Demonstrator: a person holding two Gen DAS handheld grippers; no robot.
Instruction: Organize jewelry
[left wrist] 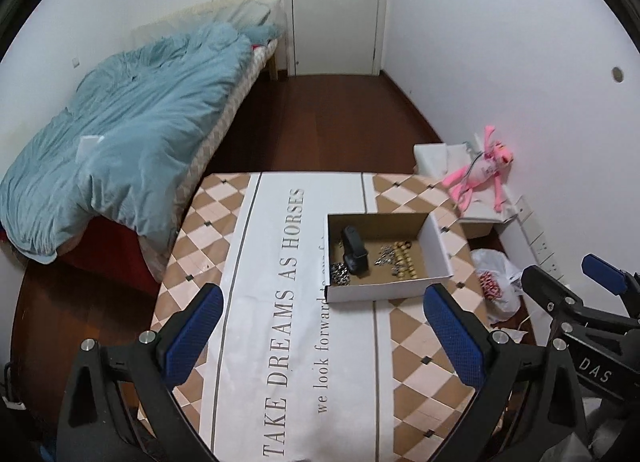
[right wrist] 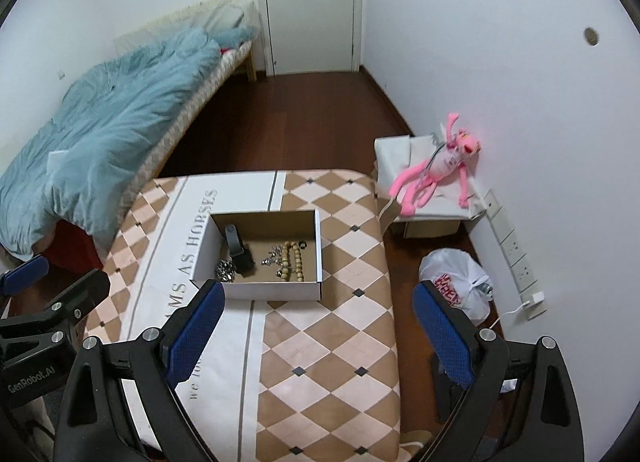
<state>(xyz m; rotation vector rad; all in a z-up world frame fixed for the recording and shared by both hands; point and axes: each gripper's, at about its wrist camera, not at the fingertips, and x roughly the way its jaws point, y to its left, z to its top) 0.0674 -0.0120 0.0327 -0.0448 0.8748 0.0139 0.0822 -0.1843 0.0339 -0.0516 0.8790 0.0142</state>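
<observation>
Checkered brown-and-cream cloth with a white printed band covers the table (left wrist: 256, 342) that fills the near part of both views. On it, toward the far right part, stands a shallow open cardboard box (right wrist: 272, 290) with white outer walls. Inside the box lies the jewelry: a black watch (right wrist: 239, 249) toward the left, a small heap of silvery chain (right wrist: 225, 270) beside it near the front wall, a few small silver pieces (right wrist: 271, 258) in the middle, and strings of wooden beads (right wrist: 291, 260) to the right. At this range the small silver pieces may be earrings or charms; they are too fine to tell.

Both grippers hang above the near edge of the table, well apart from the box. The left gripper (left wrist: 324, 338) has its blue-padded jaws spread wide with nothing between them. The right gripper (right wrist: 320, 336) is likewise wide apart and holds nothing.

Beyond the table, a bed with a rumpled blue duvet (left wrist: 132, 133) runs along the left wall toward a white door (left wrist: 336, 5). At right, a pink plush toy (right wrist: 436, 169) sits on a low white stand against the wall, with a white plastic bag (right wrist: 456, 282) on the wooden floor near a power strip.
</observation>
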